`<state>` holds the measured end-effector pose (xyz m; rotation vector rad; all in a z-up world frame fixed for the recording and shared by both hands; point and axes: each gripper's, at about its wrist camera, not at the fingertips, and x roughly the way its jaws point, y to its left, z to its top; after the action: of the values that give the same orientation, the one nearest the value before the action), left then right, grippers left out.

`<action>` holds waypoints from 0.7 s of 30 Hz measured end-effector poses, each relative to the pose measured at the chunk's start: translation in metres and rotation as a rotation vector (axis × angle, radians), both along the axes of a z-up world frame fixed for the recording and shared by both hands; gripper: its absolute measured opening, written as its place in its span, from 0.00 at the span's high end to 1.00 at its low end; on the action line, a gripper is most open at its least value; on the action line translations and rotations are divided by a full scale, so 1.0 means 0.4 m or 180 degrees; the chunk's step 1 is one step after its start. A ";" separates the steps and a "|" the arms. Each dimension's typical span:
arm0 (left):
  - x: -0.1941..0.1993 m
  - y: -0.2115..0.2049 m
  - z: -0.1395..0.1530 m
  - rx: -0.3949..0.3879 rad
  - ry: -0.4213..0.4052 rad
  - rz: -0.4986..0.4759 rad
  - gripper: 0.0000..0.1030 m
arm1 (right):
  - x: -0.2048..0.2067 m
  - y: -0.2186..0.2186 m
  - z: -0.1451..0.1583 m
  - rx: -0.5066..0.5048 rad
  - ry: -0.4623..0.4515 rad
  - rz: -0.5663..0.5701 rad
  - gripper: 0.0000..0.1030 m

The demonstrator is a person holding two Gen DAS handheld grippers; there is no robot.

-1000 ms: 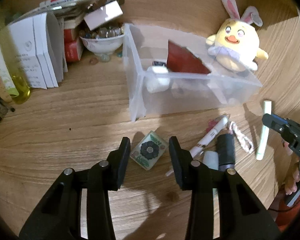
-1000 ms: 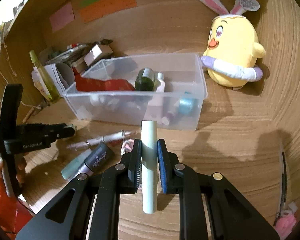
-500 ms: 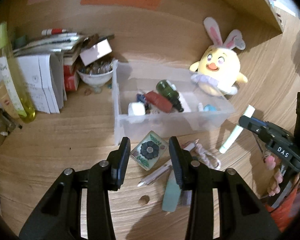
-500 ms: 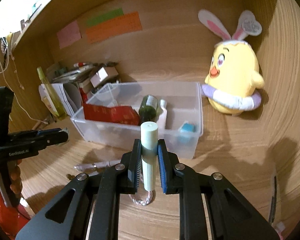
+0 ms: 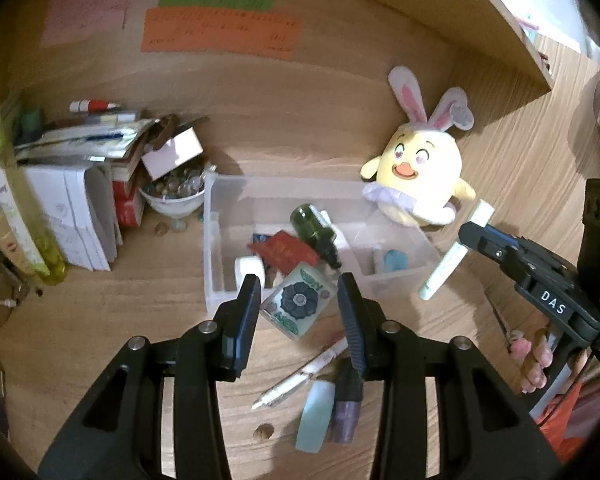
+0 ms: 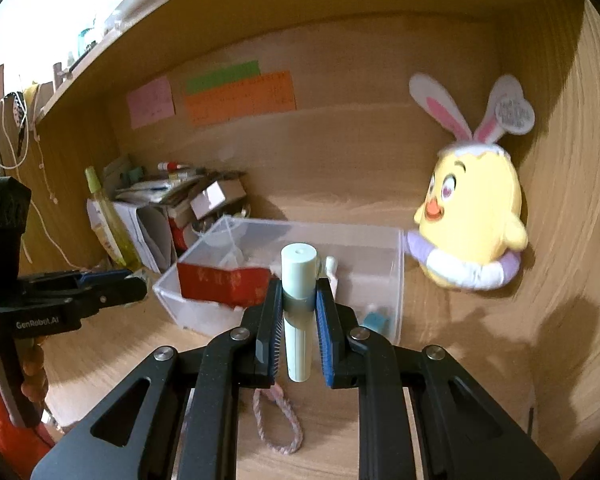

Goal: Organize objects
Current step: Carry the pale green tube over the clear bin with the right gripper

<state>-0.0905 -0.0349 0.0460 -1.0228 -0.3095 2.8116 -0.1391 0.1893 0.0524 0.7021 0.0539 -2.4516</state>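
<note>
1. Where the right gripper (image 6: 299,312) shows in its own view, its fingers (image 6: 269,320) are clamped on a pale green tube (image 6: 298,280), which stands nearly upright between the pads with its flat top above them.
2. The left gripper (image 5: 299,308) has its fingers (image 5: 247,312) part-way apart with a small tile (image 5: 299,305), printed with a dark flower, between them; it appears raised off the bench and gripped by its corners, though pad contact is not plain to see.
3. Just behind both grippers sits a clear bin (image 5: 214,240) on the wooden bench (image 5: 140,312); it holds a red packet (image 5: 286,250), a dark green bottle (image 5: 314,230), a white roll (image 5: 249,269) and a small blue item (image 5: 396,260).
4. On the bench below the left gripper lie a white pen (image 5: 300,374), a mint tube (image 5: 315,416) and a purple-capped tube (image 5: 346,412), close together.
5. A braided cord loop (image 6: 278,424) lies on the bench under the right gripper.
6. A yellow bunny-eared plush (image 6: 470,232) stands to the right of the bin, just beside its corner.
7. To the left of the bin are a bowl of beads (image 5: 174,194), stacked papers (image 5: 80,220) and a yellow-green bottle (image 5: 24,216).
8. Coloured notes (image 6: 236,96) are stuck to the back wall.
</note>
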 end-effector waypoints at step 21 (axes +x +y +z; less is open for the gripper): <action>-0.222 0.037 -0.069 0.0010 -0.0399 -0.0219 0.62 | -0.174 -0.033 -0.053 0.0545 0.0038 -0.0361 0.86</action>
<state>-0.1793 -0.0202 0.0184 -1.1880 -0.2862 2.6913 -0.2089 0.1763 0.0313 0.7832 0.2373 -2.5816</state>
